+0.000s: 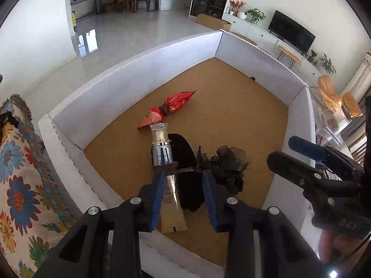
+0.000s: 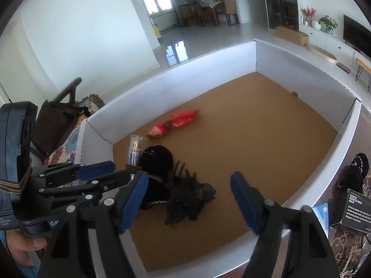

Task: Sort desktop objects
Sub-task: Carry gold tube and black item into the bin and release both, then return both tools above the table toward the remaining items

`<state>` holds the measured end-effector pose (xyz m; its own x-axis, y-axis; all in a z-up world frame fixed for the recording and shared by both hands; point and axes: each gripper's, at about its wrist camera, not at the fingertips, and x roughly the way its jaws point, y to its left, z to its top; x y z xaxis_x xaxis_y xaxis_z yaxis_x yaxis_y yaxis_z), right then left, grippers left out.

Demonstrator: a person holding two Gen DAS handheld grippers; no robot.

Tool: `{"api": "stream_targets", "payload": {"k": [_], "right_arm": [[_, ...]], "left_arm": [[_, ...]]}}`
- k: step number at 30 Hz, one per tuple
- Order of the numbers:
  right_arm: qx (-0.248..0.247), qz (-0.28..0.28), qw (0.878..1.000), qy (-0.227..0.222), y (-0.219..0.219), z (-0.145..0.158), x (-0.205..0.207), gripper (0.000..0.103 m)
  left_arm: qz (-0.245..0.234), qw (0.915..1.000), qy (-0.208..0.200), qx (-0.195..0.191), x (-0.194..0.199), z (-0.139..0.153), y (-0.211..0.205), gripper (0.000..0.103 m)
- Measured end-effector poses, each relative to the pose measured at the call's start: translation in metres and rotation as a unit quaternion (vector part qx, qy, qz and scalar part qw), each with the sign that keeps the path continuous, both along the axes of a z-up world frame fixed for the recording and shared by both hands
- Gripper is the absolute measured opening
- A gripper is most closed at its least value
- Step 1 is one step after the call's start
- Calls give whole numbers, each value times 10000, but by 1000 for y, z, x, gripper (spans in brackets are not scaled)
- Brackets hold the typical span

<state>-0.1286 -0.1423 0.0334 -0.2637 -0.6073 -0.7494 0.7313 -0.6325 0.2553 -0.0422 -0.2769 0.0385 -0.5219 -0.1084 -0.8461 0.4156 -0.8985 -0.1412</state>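
Observation:
A white-walled box (image 1: 139,74) with a brown floor holds the objects. A gold and silver cosmetic tube (image 1: 162,153) with a clear cap and a hair tie wound round it lies on that floor. My left gripper (image 1: 183,173) hangs over the tube's lower half, open, its right pad well off the tube. Beside the tube lie a black oval pouch (image 1: 183,148) and a black lace hair bow (image 1: 229,162). A red wrapped bundle (image 1: 171,108) lies farther in. My right gripper (image 2: 189,180) is open above the bow (image 2: 190,197) with nothing between its pads. It also shows at the right as the right gripper (image 1: 280,150).
A floral cushion (image 1: 18,173) lies left of the box, with a dark bag (image 2: 53,127) on it. A black carton marked odor removing bar (image 2: 354,210) and clear bags (image 1: 331,120) sit to the right of the box. The far half of the box floor is bare.

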Motion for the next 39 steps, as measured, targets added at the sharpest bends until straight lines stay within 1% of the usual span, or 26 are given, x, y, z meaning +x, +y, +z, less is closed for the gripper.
{"api": "stream_targets", "payload": {"k": [2, 4, 5, 7, 9, 10, 11, 12, 13, 15, 17, 18, 19, 21, 25, 28, 31, 35, 39], "right_arm": [[-216, -171, 9994, 204, 30, 9, 8, 77], [-315, -417, 9972, 542, 71, 15, 24, 89], [-315, -573, 9951, 746, 97, 19, 34, 92], [-222, -898, 9895, 1113, 147, 17, 51, 94], [30, -1319, 9812, 1407, 201, 8, 68, 94], [190, -1573, 9764, 1465, 229, 1, 76, 94], [357, -1854, 9715, 1437, 258, -7, 82, 94], [501, -2130, 9666, 1337, 287, -17, 87, 94], [616, -2397, 9614, 1199, 313, -27, 93, 94], [856, -2976, 9470, 858, 361, -48, 105, 94], [872, -3368, 9360, 529, 401, -64, 115, 94], [901, -3522, 9306, 438, 414, -71, 119, 94], [926, -3629, 9264, 392, 423, -74, 123, 94], [916, -3730, 9225, 382, 436, -77, 133, 94], [885, -3716, 9233, 405, 431, -83, 137, 94], [1050, -3801, 9180, 420, 421, -86, 134, 94], [1014, -3927, 9130, 447, 422, -87, 135, 94], [966, -3961, 9119, 468, 424, -87, 137, 95], [1122, -3952, 9107, 422, 420, -90, 133, 95]], "left_arm": [[-105, 9997, 229, -77, 11, 12, 19, 33], [-436, 9980, 453, -92, 21, 25, 51, 34], [-679, 9961, 564, -74, 25, 32, 73, 35], [-1264, 9891, 758, -37, 31, 41, 123, 49], [-1840, 9785, 931, -59, 39, 44, 178, 88], [-2046, 9737, 1003, -63, 43, 42, 202, 95], [-2226, 9691, 1065, -37, 46, 37, 226, 101], [-2397, 9651, 1053, 28, 47, 27, 248, 101], [-2548, 9624, 940, 86, 44, 16, 267, 101], [-2781, 9590, 542, 104, 33, -13, 303, 101], [-2933, 9557, 238, 62, 24, -39, 326, 101], [-2966, 9549, 123, -24, 21, -49, 335, 101], [-2991, 9541, 42, -140, 20, -57, 344, 101], [-2990, 9536, -49, -345, 18, -67, 351, 101], [-2880, 9562, -78, -520, 20, -74, 352, 101], [-2806, 9576, -237, -603, 19, -84, 354, 101], [-2816, 9567, -305, -673, 17, -88, 357, 101], [-2836, 9560, -272, -697, 16, -90, 358, 101], [-2847, 9557, -288, -690, 14, -90, 359, 103]]}}
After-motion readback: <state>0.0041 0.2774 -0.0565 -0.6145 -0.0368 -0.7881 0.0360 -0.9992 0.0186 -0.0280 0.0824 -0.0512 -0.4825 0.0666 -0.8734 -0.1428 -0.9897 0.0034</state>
